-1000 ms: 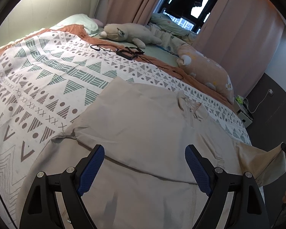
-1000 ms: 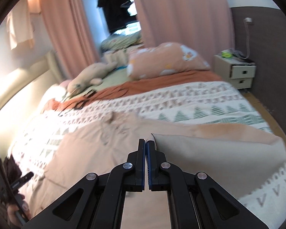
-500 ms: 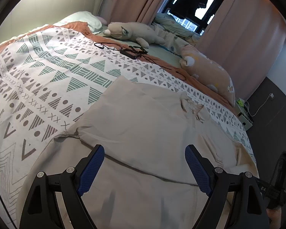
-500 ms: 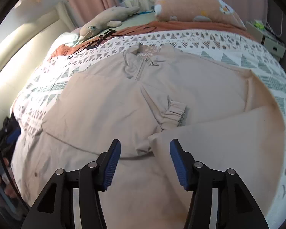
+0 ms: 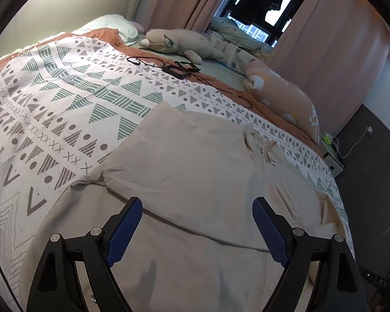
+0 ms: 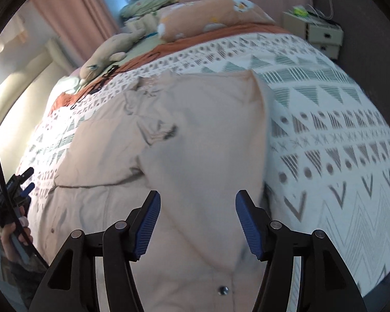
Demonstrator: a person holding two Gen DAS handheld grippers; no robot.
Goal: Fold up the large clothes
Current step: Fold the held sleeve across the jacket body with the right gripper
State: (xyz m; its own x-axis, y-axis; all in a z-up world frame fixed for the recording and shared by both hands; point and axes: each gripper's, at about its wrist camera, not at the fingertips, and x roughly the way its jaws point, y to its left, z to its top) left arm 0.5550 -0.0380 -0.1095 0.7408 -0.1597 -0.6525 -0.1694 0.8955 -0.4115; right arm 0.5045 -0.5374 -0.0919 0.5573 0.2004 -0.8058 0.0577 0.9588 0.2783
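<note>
A beige jacket (image 5: 195,171) lies spread flat on a bed, over a white quilt (image 5: 65,109) printed with green and grey triangles, and fills the lower middle of both views. In the left wrist view its near sleeve is folded across the body, leaving a long crease that runs from the left of centre down toward the lower right, and the collar (image 5: 260,143) sits right of centre. The left gripper (image 5: 197,223) hovers over that crease at the bottom of the frame with its jaws spread wide and nothing between the blue pads (image 5: 124,231). In the right wrist view, which is somewhat blurred, the right gripper (image 6: 197,221) hangs over the jacket's folded right-hand side, its jaws opening, with only flat cloth below them and no pad pressing on it; a small snap button (image 6: 223,290) shows on the fabric at the bottom centre. At the far left edge of that view a hand (image 6: 13,236) grips the handle of the other tool. Toward the top of both frames lie a grey plush toy (image 5: 179,43), a peach pillow (image 5: 286,98) and a black cable (image 5: 169,67), with pink curtains (image 5: 338,39) behind and a small bedside cabinet (image 6: 317,31) at the upper right of the right wrist view
</note>
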